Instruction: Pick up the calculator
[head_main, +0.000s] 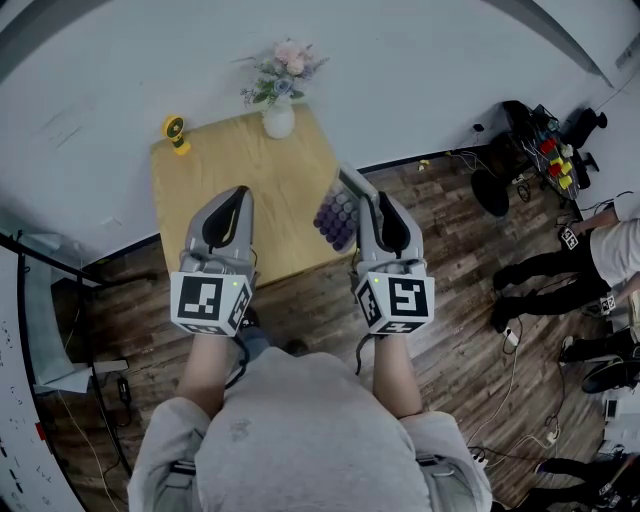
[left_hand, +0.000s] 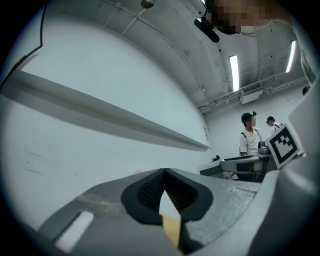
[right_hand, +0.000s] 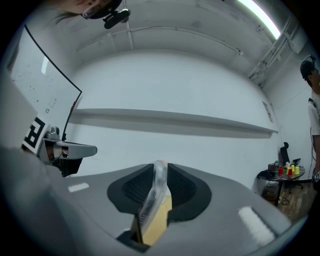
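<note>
Closest to the head camera is the person's grey shirt (head_main: 310, 440), with both forearms stretched forward from it, each ending in a gripper whose marker cube faces up. On the right, the right gripper (head_main: 382, 200) is clamped on the calculator (head_main: 338, 218), which stands on edge with its rows of purple keys turned toward the left gripper; from above it overlaps the right edge of the wooden table (head_main: 230, 170). In the right gripper view the calculator (right_hand: 152, 200) shows edge-on, a thin pale slab pinched between the two dark ribbed pads of the right gripper (right_hand: 160, 167), with yellow tabletop visible beneath it. Just beside it, the left gripper (head_main: 243, 190) hovers over the table's near edge, and the left gripper view shows its jaws (left_hand: 164, 172) closed tip to tip with nothing between them, only a sliver of tabletop seen through the gap behind the tips. At the table's far edge stand a white vase (head_main: 279, 118) holding pink flowers (head_main: 283, 72) and, toward the far left corner, a small yellow fan (head_main: 176, 132). Other people (head_main: 590, 260) stand on the wood floor (head_main: 470, 300) to the right, well apart from the table.
</note>
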